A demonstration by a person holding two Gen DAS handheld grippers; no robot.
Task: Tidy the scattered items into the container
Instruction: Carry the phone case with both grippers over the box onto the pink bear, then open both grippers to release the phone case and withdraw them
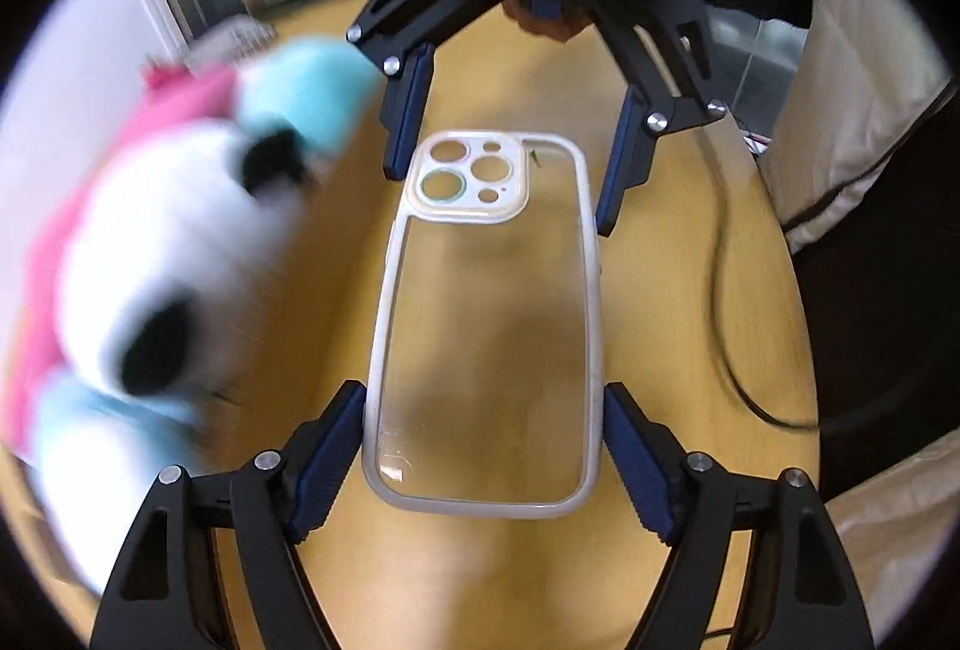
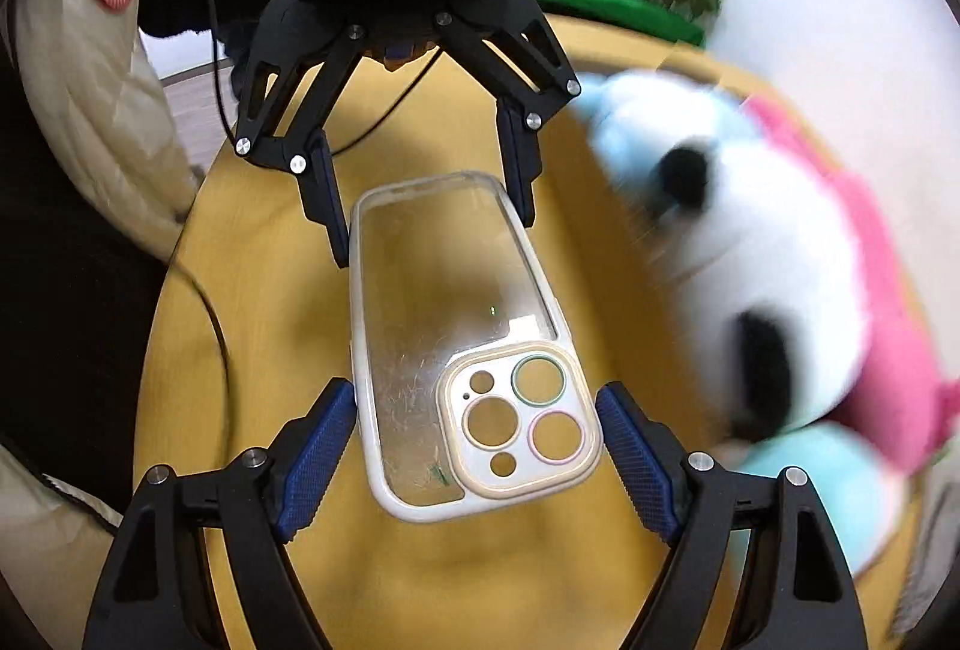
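Clear phone case held between 2 grippers above the worktop.

Left gripper (image 1: 483, 461) has both pads clamped on the phone case (image 1: 486, 326) at its plain end; right gripper (image 2: 477, 449) flanks the camera-cutout end, contact uncertain. Plush toy (image 1: 156, 254), blurred, lies beside the case on the yellow worktop (image 1: 660, 290).

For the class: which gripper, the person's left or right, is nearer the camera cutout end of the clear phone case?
Right. The right gripper straddles the cutout end of the phone case; the left gripper straddles the opposite end.
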